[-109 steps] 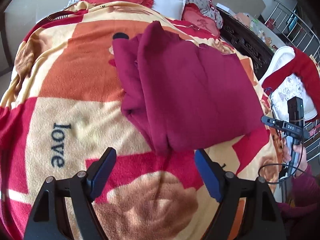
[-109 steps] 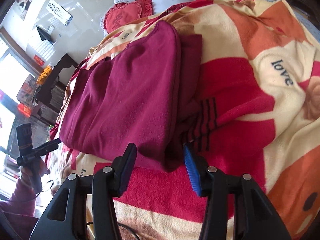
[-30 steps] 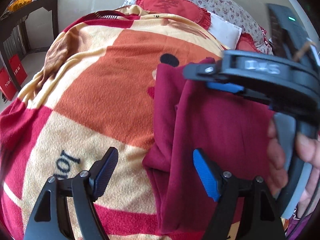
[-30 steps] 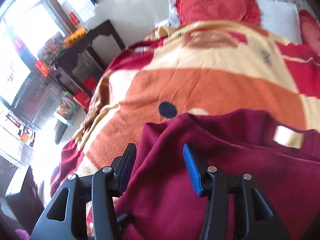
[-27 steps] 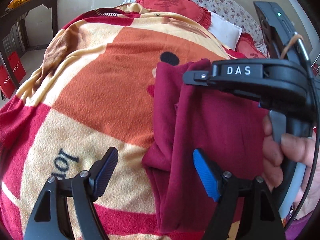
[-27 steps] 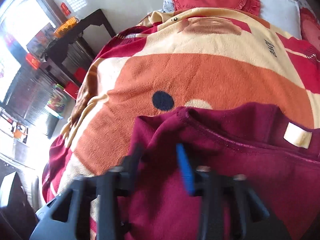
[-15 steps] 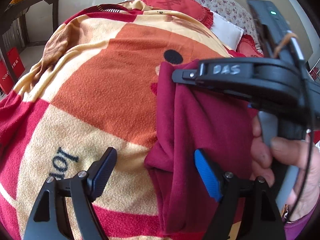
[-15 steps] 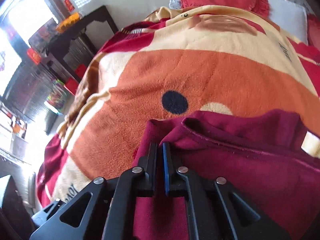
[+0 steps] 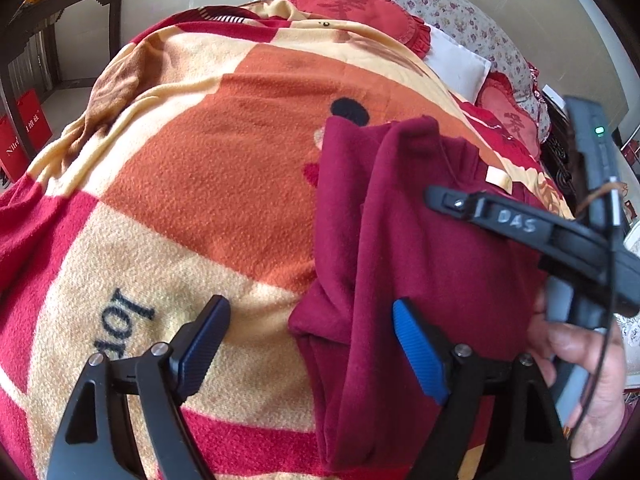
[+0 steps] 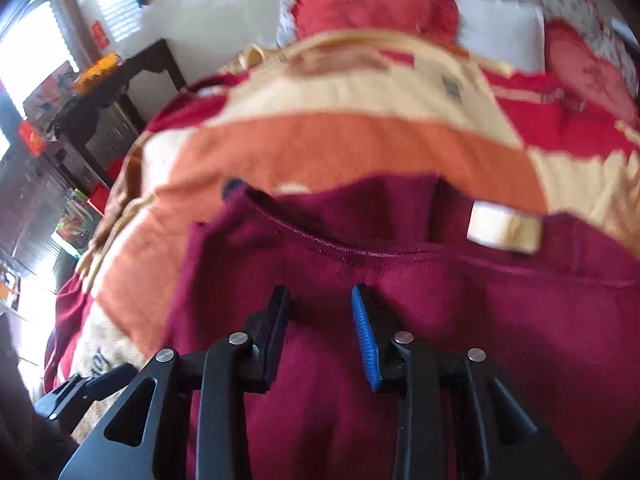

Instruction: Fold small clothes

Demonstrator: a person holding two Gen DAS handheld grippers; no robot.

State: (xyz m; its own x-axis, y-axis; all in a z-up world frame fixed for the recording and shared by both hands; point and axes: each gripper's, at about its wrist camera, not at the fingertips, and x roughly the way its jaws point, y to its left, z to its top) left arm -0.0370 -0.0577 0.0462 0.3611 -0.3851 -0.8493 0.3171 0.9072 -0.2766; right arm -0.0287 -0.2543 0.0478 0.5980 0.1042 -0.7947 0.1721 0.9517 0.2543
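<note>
In the left wrist view, the left gripper (image 9: 308, 344) hangs with jaws spread, opening, over the folded maroon garment (image 9: 420, 248) on the blanket (image 9: 208, 168), while in the right wrist view the right gripper (image 10: 320, 332) opens its jaws above that garment (image 10: 480, 340), gripping nothing.

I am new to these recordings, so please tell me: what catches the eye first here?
The folded dark red fleece garment lies on a big orange, cream and red fleece blanket covering the bed. The right gripper, its jaws opening, hovers over the garment's collar end; the left gripper stands open at its near edge.
</note>
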